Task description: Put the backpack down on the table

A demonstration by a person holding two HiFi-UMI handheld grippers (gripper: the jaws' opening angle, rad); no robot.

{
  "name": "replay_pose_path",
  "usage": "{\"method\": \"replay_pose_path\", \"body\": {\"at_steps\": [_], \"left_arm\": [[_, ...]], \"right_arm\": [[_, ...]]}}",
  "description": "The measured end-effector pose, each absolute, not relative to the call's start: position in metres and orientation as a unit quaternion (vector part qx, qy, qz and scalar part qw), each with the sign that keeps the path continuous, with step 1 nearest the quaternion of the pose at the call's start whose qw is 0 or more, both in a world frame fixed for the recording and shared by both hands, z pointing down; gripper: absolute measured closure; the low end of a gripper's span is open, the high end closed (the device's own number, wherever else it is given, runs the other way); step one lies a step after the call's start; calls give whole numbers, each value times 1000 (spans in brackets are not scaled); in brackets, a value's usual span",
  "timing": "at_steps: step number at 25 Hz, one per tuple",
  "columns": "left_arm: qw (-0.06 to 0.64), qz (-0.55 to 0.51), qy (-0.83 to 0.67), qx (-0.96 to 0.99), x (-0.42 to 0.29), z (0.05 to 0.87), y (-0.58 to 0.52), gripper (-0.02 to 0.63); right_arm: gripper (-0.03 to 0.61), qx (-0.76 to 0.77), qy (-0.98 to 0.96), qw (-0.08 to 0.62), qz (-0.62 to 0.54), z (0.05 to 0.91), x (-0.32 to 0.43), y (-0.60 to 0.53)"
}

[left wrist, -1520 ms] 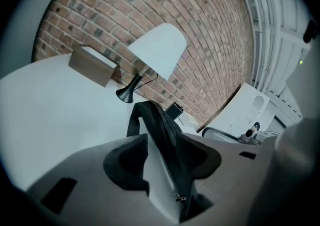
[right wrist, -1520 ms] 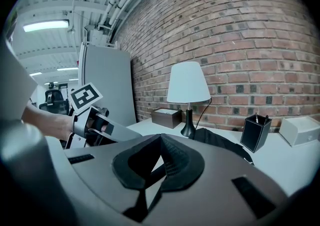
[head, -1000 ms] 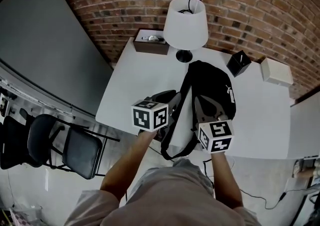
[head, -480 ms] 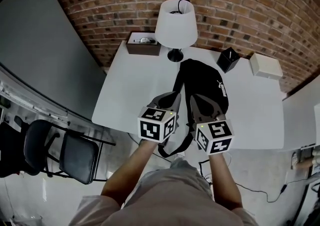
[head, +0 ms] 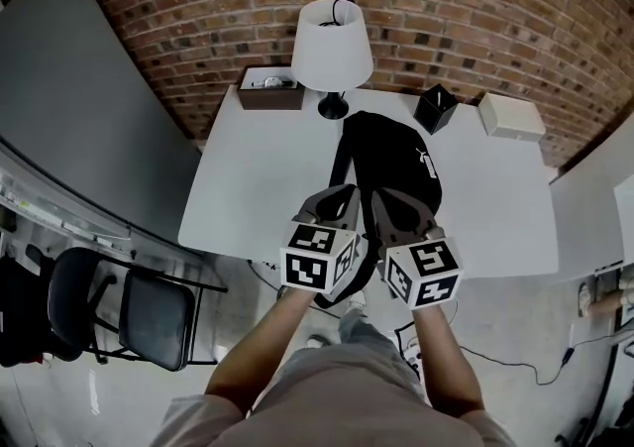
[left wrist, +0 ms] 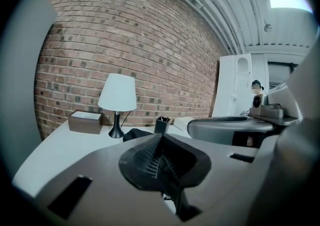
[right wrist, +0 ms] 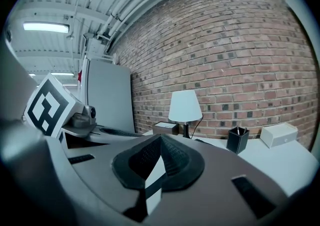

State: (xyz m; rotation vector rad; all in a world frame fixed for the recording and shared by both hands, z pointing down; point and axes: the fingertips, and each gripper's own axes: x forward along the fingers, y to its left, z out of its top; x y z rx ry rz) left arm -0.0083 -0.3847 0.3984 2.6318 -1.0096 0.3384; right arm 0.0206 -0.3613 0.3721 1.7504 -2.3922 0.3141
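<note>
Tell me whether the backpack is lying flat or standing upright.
Lying flat. In the head view the backpack sprawls lengthwise on the table; the left gripper view shows it low.

The person wore a pale grey-beige short-sleeved shirt (head: 332, 386), its loose sleeves (head: 186, 415) leaving the forearms bare. The left gripper (left wrist: 161, 137) and the right gripper (right wrist: 160, 139) had smooth, rounded grey shells with dark rectangular slots. Their pads (left wrist: 145, 160) were black and ribbed in fine rows. Each gripper bore a white cube (head: 319, 257) printed with black square markers.
</note>
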Motion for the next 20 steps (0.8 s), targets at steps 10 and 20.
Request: {"method": "replay_pose_path", "body": {"at_steps": [10,20], "left_arm": [[153,121,-347,917,0,399,-368,604],[148,124,-346,918,7,398,-358,604]], "right_arm": [[578,592,-795,88,97,371,31,-341],[578,592,-795,95,92,371,39,-331]]}}
